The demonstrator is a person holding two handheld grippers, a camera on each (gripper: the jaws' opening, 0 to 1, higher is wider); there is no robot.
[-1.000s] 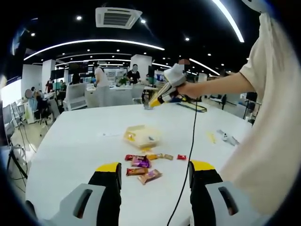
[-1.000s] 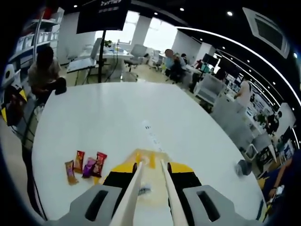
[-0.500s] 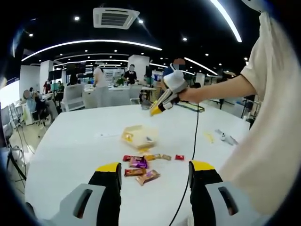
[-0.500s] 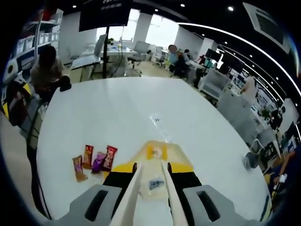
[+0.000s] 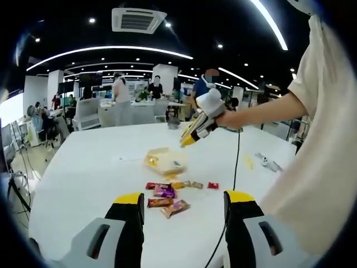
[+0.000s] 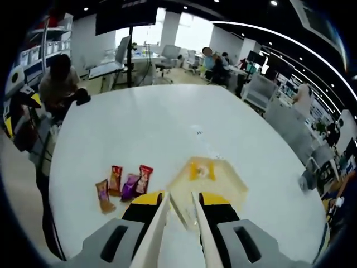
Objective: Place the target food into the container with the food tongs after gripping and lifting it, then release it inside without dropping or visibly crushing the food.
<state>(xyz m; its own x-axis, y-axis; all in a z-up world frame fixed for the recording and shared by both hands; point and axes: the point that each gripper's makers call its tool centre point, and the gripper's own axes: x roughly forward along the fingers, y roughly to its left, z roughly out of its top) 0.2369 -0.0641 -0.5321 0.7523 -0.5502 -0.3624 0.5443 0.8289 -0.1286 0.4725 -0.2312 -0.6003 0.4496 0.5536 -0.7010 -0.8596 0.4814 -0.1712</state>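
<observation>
Here the food tongs (image 6: 178, 223) in the right gripper (image 6: 179, 207) stand slightly parted, empty, above the container (image 6: 215, 177)

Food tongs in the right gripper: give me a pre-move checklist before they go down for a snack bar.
1. Tongs held in the right gripper: ok, both blades run out between its jaws.
2. Tong tips empty: ok, nothing sits between them.
3. Snack bars within view: ok, a small cluster lies on the white table, to the left of the tips.
4. Container open and ready: ok, it sits ahead of the tips with a yellow item inside.
5. Tips lined up over a bar: not ok, they point at the container's near edge.
6. Left gripper clear of the bars: ok, open, held back from them.
</observation>
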